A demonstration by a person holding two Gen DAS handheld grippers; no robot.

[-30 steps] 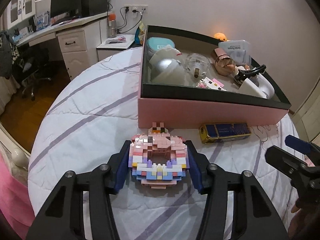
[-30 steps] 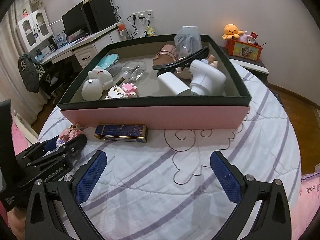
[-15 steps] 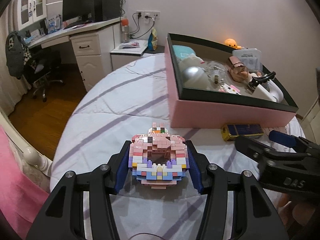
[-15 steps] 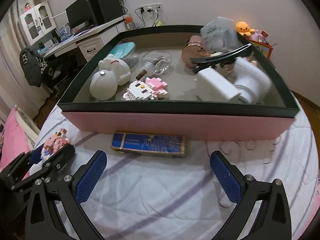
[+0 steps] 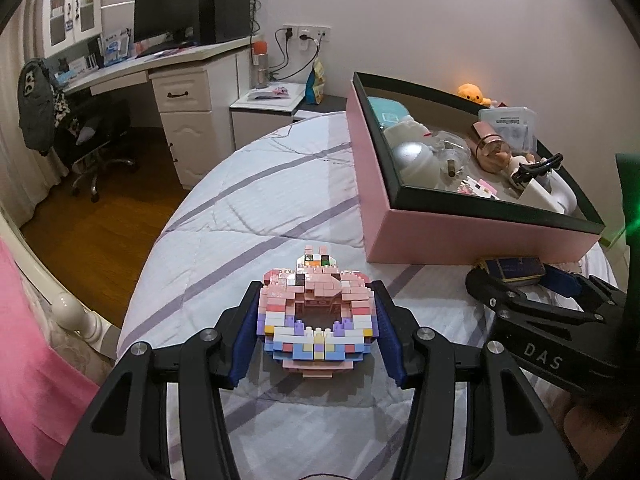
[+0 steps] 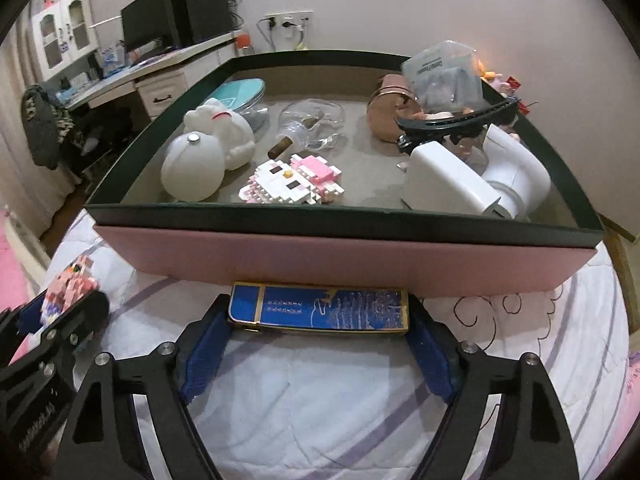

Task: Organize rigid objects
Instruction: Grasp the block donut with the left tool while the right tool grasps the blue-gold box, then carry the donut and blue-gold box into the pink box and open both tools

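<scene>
My left gripper (image 5: 318, 332) is shut on a pink brick-built donut figure (image 5: 318, 316) and holds it just above the bed cover; it also shows in the right wrist view (image 6: 68, 286). My right gripper (image 6: 318, 344) is open, its blue pads (image 6: 202, 354) at either end of a blue and gold flat box (image 6: 318, 308) that lies against the front wall of the pink storage box (image 6: 344, 258). The flat box also shows in the left wrist view (image 5: 512, 269), with the right gripper (image 5: 524, 284) around it.
The pink storage box (image 5: 460, 236) holds a white round toy (image 6: 192, 168), a brick kitten (image 6: 294, 180), a glass bottle (image 6: 312, 126), a black hair clip (image 6: 456, 122) and white devices (image 6: 472, 180). A desk (image 5: 168, 76) and a chair (image 5: 92, 140) stand left of the bed.
My right gripper has moved forward and down, and now brackets the blue and gold box. My left gripper has drawn back and turned left with the donut figure still in it.
</scene>
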